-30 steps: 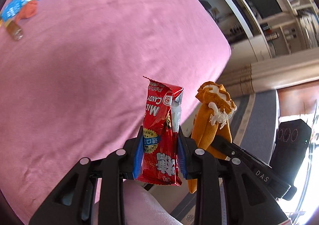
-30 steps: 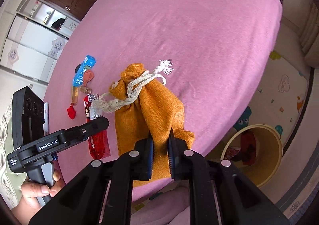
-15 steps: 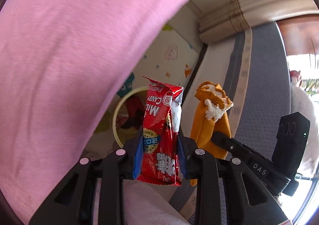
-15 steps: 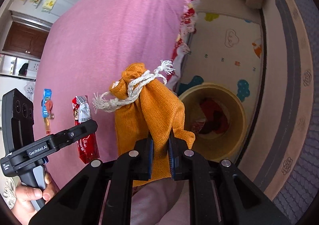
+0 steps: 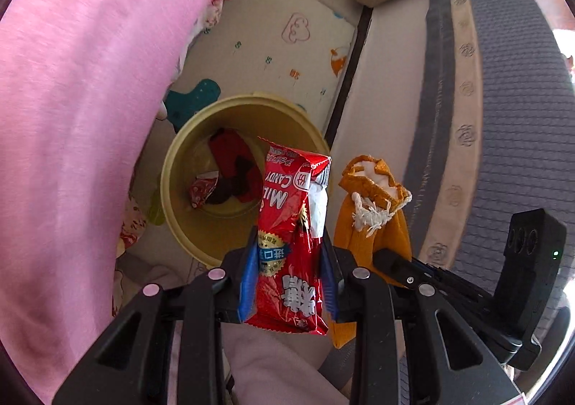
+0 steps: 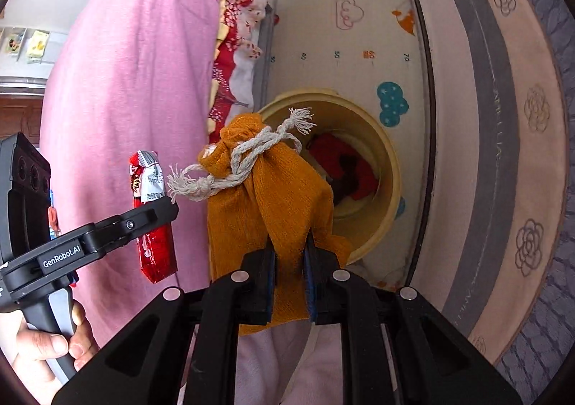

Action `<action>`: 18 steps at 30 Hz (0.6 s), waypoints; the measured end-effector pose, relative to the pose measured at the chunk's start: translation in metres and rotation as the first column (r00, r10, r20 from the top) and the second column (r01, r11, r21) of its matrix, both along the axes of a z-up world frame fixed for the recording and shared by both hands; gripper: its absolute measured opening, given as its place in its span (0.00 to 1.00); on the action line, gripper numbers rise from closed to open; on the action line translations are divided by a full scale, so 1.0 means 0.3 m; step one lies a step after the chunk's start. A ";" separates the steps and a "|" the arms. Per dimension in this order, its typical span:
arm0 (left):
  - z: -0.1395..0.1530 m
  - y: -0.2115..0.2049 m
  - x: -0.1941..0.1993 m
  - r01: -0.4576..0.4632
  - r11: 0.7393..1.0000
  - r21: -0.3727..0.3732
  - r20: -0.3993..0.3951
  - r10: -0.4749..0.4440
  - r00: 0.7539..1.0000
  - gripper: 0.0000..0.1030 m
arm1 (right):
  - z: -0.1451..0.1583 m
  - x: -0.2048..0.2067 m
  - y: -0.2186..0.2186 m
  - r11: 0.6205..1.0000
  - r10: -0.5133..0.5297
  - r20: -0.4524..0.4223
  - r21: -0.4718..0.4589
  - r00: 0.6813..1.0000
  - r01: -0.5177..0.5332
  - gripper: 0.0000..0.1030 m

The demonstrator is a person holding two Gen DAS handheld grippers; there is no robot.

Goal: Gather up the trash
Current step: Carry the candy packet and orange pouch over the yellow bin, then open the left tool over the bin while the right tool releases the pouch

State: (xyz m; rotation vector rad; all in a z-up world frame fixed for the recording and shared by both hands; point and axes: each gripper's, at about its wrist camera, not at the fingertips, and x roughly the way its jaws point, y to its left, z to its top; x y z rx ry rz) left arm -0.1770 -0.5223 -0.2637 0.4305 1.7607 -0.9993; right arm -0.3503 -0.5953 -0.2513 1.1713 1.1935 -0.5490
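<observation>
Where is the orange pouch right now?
The orange pouch is clamped in the right gripper, hanging over the near rim of the yellow bin on the floor mat, beside the left gripper's candy wrapper.

The candy wrapper is glossy red foil-like plastic, crinkled. The orange pouch is coarse woven cloth, matt, tied with a frayed cotton cord. The bin looks like smooth, matt yellowish plastic. The pink bedcover is soft, matt cloth. The floor mat is smooth and printed; the rug is short-piled and textured.
</observation>
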 end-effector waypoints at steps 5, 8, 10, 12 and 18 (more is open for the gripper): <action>-0.092 -0.032 -0.027 0.002 1.000 0.027 -0.020 -0.001 1.000 0.30 | -0.064 -0.016 -0.023 1.000 0.002 -0.010 -0.014 1.000 -0.002 0.13; -0.127 -0.050 -0.026 0.002 0.999 0.033 -0.020 -0.001 1.000 0.30 | -0.096 -0.035 -0.040 1.000 -0.010 -0.018 -0.013 1.000 0.009 0.13; -0.124 -0.052 -0.022 -0.003 1.000 0.029 -0.016 0.004 1.000 0.31 | -0.107 -0.044 -0.049 1.000 -0.013 -0.022 -0.010 1.000 0.013 0.14; -0.125 -0.054 -0.013 -0.014 1.000 0.026 -0.024 0.015 1.000 0.34 | -0.108 -0.044 -0.059 1.000 -0.019 -0.020 -0.003 1.000 0.018 0.19; -0.107 -0.040 0.011 -0.050 0.998 0.027 -0.048 0.051 0.998 0.82 | -0.063 -0.020 -0.064 0.999 0.015 -0.032 -0.035 0.999 -0.016 0.53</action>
